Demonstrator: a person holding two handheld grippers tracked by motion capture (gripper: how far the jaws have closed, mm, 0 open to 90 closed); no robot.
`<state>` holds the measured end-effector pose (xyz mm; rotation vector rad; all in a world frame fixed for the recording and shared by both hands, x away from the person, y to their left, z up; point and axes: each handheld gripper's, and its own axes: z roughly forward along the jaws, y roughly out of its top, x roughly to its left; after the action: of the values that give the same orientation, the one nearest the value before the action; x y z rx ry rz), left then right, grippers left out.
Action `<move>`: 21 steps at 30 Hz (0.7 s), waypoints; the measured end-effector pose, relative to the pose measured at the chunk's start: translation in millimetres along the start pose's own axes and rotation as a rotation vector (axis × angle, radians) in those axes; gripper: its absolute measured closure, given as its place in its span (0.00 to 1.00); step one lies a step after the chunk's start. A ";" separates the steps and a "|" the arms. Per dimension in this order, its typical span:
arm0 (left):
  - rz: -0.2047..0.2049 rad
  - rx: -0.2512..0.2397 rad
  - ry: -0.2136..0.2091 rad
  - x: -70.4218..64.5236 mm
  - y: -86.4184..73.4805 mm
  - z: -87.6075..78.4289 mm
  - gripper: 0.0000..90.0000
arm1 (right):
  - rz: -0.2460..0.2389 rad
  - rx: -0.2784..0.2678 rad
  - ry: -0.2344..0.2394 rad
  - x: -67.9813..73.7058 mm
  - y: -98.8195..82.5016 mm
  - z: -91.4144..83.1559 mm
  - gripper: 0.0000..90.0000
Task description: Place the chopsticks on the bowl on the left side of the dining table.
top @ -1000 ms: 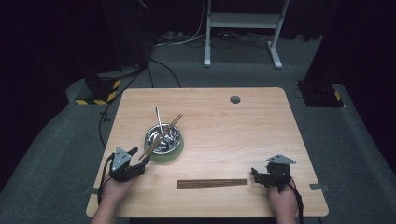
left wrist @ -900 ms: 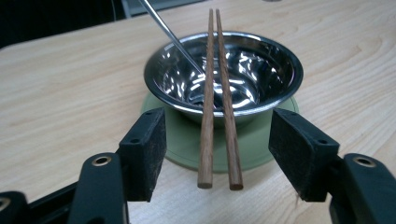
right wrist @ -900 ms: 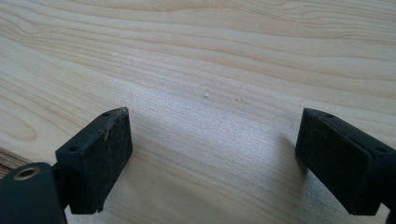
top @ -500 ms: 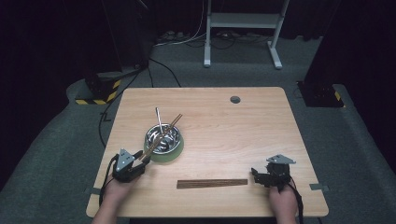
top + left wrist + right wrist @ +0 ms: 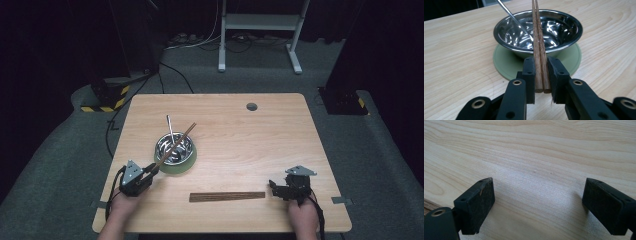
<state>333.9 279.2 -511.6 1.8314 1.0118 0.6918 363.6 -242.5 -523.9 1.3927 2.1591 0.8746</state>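
Desk (image 5: 300, 150) scene: left gripper (image 5: 541, 75) fingers (image 5: 529, 75) just closing, pinching chopsticks (image 5: 539, 50) leaning in bowl (image 5: 564, 27); right gripper (image 5: 537, 205) fingers spread, idling. Next: lifting chopsticks clear of rim.

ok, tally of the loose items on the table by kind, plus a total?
Wooden chopsticks: 2, paired, leaning in the bowl
Metal bowl: 1
Green mat: 1, under the bowl
Thin metal utensil: 1, kind unclear
Dark wooden strip: 1
Total: 6
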 end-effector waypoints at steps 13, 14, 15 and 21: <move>0.042 -0.016 -0.083 -12.2 2.3 -4.3 0.85 | -0.005 -0.003 -0.002 -0.3 0.0 0.2 0.12; 0.042 -0.016 -0.083 -12.2 2.3 -4.3 0.85 | -0.001 -0.001 0.000 -0.1 0.0 0.0 0.12; 0.038 -0.019 -0.096 -13.1 2.7 -4.8 0.85 | 0.000 0.001 0.002 0.1 -0.1 0.0 0.12; 0.026 -0.007 -0.113 -11.4 2.2 -5.3 0.85 | -0.001 -0.001 0.002 0.1 0.0 0.2 0.12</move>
<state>324.7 271.2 -507.9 1.8589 0.9125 0.5999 363.6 -242.3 -524.0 1.3909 2.1600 0.8771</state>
